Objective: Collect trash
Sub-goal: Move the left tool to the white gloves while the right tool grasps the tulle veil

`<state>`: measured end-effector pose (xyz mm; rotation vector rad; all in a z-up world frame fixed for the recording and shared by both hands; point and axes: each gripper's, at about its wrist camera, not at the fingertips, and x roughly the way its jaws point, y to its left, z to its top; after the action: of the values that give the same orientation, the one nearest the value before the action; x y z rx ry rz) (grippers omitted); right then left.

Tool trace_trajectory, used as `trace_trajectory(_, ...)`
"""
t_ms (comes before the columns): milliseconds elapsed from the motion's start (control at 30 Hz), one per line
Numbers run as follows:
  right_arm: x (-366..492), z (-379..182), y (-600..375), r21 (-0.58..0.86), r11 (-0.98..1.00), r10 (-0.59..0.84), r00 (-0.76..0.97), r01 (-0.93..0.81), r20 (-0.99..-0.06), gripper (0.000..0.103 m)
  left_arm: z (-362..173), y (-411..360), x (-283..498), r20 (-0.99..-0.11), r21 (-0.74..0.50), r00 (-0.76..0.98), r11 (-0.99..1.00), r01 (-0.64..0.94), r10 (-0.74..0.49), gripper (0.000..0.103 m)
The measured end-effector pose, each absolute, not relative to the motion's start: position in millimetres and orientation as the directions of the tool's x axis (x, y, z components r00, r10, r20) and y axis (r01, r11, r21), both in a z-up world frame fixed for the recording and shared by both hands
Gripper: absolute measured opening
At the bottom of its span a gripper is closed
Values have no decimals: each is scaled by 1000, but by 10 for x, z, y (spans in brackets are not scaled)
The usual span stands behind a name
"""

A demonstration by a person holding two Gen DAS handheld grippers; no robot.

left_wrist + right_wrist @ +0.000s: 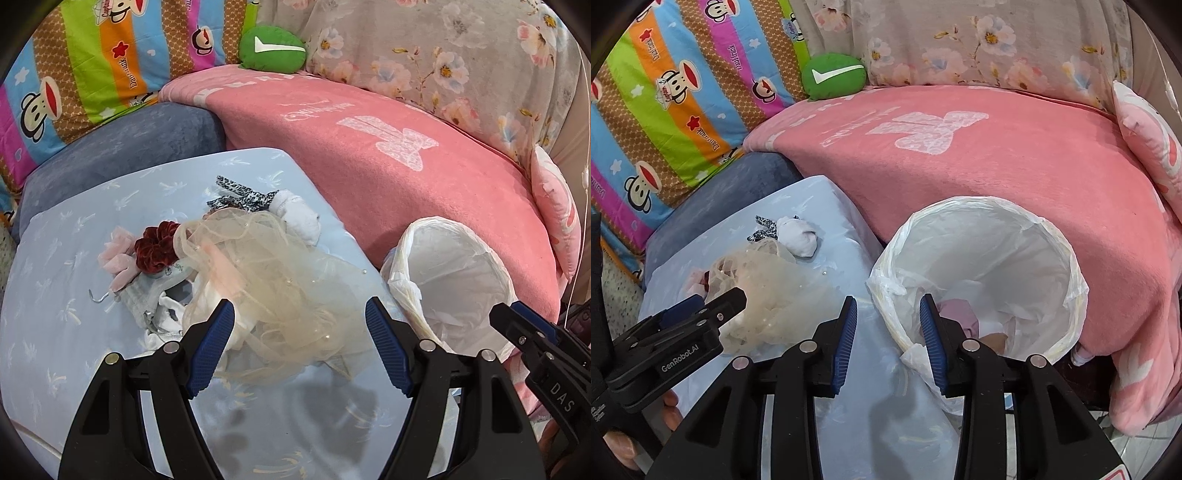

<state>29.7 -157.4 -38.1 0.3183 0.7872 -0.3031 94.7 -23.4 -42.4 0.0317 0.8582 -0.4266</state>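
Right claw (888,338) hangs half open and empty at the bin's (1067,254) near rim, ready to drop things in. Left claw (300,345) gapes wide, empty, just before the trash pile (258,266), ready to grab.

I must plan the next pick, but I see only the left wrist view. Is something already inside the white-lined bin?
Observer: Yes. The right wrist view shows a lilac piece at the bottom of the bin, beside crumpled white material.
Operator: Thank you. Do the right tongs hold anything? I see only one tip.
Observer: No. The right tongs are open and empty; the bin's near rim shows between their fingers.
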Motion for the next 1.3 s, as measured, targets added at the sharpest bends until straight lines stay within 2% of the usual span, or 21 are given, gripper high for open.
trace_trajectory(567, 506, -575, -1134, 163, 937, -80, 643, 309, -761, 36, -640, 389, 1118, -767, -143, 583, 957, 252, -268, 70)
trace_trajectory(900, 745, -695, -796, 164, 955, -30, 628, 248, -778, 42, -874, 751, 1220, -801, -146, 555, 973, 181, -224, 70)
trace_trajectory(1133, 909, -767, -616, 181, 960, 9, 621, 214, -784, 53, -930, 909, 1262, -808, -169, 544, 974, 152, -225, 70)
trace_trajectory(1300, 1051, -905, -518, 170, 964, 15, 596, 205, -803, 54, -954, 988, 1306, -814, -188, 533, 973, 137, -232, 70)
